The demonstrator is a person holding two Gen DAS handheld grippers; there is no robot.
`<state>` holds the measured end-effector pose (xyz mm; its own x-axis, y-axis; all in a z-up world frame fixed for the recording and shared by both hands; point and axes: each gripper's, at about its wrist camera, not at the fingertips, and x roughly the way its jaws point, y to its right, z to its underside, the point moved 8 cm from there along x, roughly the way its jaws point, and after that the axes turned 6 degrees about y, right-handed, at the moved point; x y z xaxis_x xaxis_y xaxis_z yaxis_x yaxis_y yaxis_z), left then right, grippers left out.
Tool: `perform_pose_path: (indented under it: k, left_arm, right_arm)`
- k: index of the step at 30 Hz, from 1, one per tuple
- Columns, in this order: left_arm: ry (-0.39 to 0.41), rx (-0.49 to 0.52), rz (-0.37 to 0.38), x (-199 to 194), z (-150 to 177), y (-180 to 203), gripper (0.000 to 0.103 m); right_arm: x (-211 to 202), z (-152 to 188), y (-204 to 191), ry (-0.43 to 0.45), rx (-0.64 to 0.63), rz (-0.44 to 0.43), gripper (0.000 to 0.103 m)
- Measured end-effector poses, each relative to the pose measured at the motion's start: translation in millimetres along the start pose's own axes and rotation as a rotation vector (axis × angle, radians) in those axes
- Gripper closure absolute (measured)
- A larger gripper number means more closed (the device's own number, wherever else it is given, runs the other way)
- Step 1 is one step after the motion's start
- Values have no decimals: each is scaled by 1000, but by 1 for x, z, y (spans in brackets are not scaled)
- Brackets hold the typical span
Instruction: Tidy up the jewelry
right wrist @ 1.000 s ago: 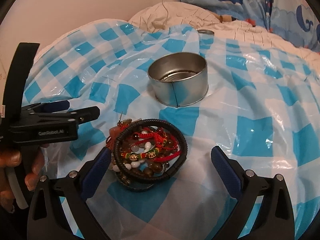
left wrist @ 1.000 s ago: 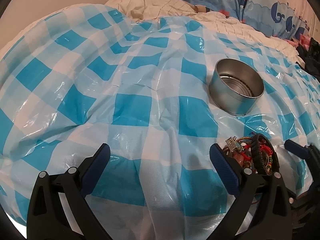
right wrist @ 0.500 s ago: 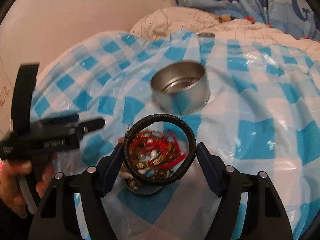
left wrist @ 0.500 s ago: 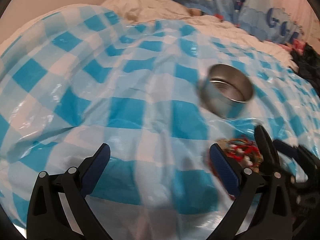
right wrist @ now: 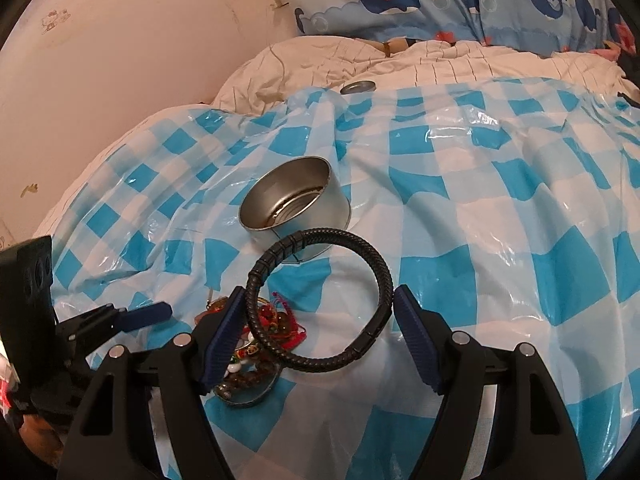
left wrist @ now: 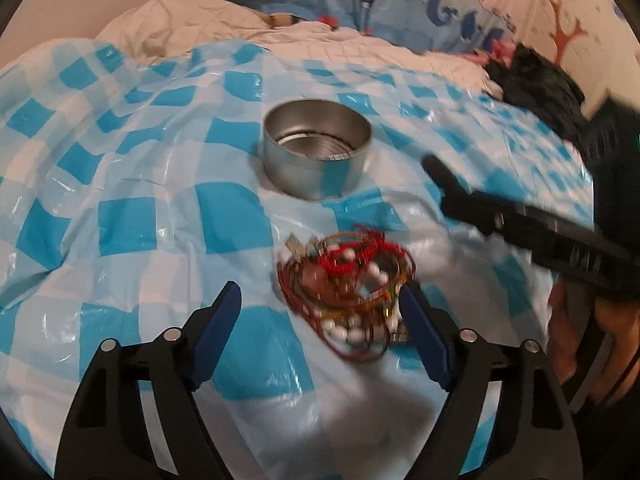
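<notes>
- Step in hand, as I judge it: moving the black braided leather bangle [right wrist: 318, 300] from the pile to the round, empty silver metal tin [right wrist: 294, 200].
- Right gripper [right wrist: 318, 336]: blue pads clamped across the bangle's width, one on each side. The ring is held tilted up and appears clear of the blue-and-white checked plastic sheet [right wrist: 500, 220], in front of the tin and partly over its near wall.
- Left gripper [left wrist: 320, 332]: jaws closing, nothing pressed between them. The tangled heap of red cords, white beads and gold bangles [left wrist: 348, 292] lies on the sheet just ahead, near the right-hand pad; motion blur leaves contact uncertain.
- Next move likely calls for carrying the bangle forward over the tin's mouth, levelling it, then parting the pads; the ring looks close to the tin's width, so centring matters.
- Pose: both grippers point forward and down at the sheet, the right one angled across the left wrist view, a hand [left wrist: 580, 340] on its grip.
</notes>
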<state>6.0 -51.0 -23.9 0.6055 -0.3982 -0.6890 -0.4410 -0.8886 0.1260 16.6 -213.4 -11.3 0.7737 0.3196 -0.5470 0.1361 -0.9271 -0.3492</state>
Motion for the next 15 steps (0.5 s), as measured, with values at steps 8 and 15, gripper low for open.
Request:
perform_pose_path:
  k: [8, 15]
  left_arm:
    - [7, 68, 6, 1, 11, 7, 46]
    - [-2, 89, 95, -6, 14, 14, 96]
  right_arm:
    - [2, 4, -1, -11, -4, -5, 31]
    - [4, 6, 0, -18, 10, -7, 31]
